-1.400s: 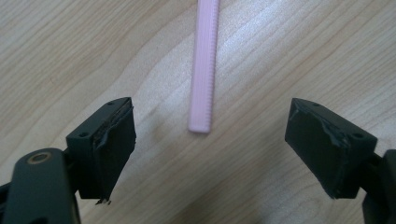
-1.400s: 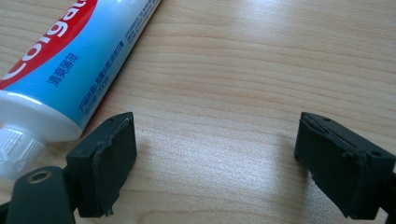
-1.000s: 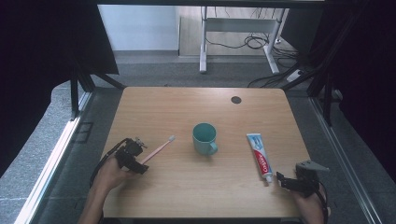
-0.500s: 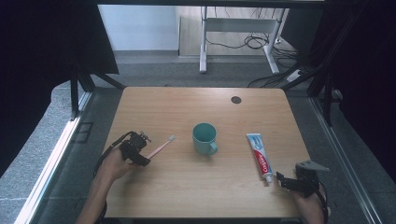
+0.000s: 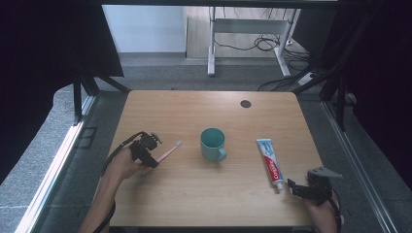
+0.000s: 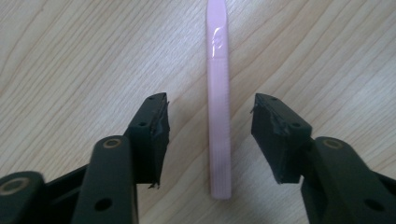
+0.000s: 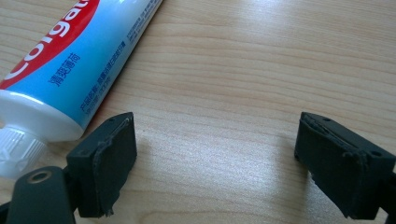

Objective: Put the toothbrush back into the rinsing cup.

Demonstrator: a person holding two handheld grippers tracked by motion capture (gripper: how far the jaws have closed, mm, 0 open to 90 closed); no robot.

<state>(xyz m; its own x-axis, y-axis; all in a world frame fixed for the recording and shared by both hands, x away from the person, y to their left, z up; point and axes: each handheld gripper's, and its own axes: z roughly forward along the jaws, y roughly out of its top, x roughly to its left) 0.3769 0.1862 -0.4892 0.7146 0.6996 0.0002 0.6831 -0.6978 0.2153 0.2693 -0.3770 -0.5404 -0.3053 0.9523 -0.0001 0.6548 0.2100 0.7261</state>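
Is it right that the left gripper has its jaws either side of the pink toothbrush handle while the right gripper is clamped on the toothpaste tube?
Not quite. The right gripper stands open beside the toothpaste tube, with bare table between its jaws, as the right gripper view shows. The rest holds.

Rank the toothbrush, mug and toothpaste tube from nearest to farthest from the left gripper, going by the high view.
From the left gripper:
1. Toothbrush, right at its jaws, left side of the table.
2. Mug, in the middle.
3. Toothpaste tube, far over on the right.
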